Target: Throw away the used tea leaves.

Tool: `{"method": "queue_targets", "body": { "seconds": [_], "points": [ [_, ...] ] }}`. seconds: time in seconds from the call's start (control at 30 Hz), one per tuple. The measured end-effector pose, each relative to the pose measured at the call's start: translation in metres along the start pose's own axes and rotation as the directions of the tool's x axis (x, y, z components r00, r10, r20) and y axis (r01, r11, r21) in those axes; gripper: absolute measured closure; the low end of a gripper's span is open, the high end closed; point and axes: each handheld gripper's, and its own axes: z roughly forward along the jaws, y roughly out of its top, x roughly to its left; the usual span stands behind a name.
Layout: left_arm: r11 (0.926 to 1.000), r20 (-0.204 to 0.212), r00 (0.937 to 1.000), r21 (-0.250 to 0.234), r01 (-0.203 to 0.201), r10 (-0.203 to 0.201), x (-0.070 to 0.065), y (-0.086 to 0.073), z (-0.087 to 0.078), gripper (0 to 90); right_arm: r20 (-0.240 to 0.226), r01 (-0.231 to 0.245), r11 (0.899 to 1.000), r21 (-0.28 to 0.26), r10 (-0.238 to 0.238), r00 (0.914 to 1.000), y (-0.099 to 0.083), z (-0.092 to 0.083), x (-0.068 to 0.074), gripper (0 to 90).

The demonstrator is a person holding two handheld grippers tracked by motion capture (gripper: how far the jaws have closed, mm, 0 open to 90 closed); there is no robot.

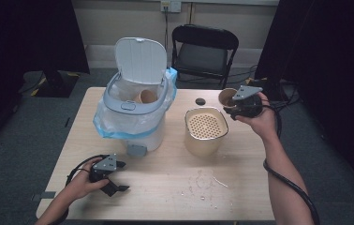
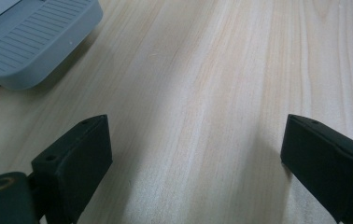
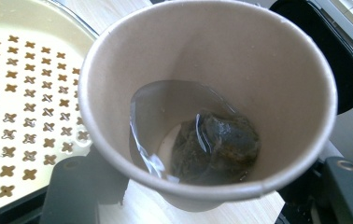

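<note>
My right gripper point(image 1: 239, 105) clamps a tilted paper cup point(image 3: 207, 100) with a tea bag point(image 3: 216, 147), beside the strainer container point(image 1: 206, 131); my left gripper point(image 1: 114, 180) rests wide open, empty, on the near-left tabletop point(image 1: 175, 183).

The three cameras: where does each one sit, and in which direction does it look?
High view: above the person's side, looking forward and down on the table, the open bin and strainer container; both forearms and grippers show.
Left gripper view: rides the left gripper, looking low along the tabletop past the bin's grey pedal; its open jaws show.
Right gripper view: rides the right gripper, looking into the tilted paper cup it grips, liquid and a tea bag inside.
Shared: high and right gripper views both show cup and strainer.
</note>
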Motion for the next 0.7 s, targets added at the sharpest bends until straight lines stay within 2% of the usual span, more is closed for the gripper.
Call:
{"method": "queue_targets", "body": {
  "seconds": [0.27,0.4,0.57,0.7],
  "points": [
    [1.0,-0.003,1.0,0.0,-0.002,0.002,0.0,0.0,0.0,8.1,0.032,0.039,0.999,0.003,-0.04,0.9987,0.006,-0.003,0.002,33.6],
    [1.0,-0.004,1.0,0.0,-0.002,0.002,0.0,0.0,0.0,8.1,0.07,0.069,0.998,-0.001,-0.068,0.9952,0.008,-0.006,0.003,33.7],
    [1.0,-0.004,1.0,-0.001,-0.001,0.001,0.0,0.0,0.0,8.0,0.088,0.086,0.996,0.003,-0.086,0.9924,0.011,-0.007,0.005,33.7],
    [1.0,-0.004,1.0,0.001,-0.001,0.001,0.0,0.0,0.0,7.9,0.107,0.135,0.991,0.023,-0.137,0.9848,0.014,-0.007,0.007,33.8]
  ]
}}
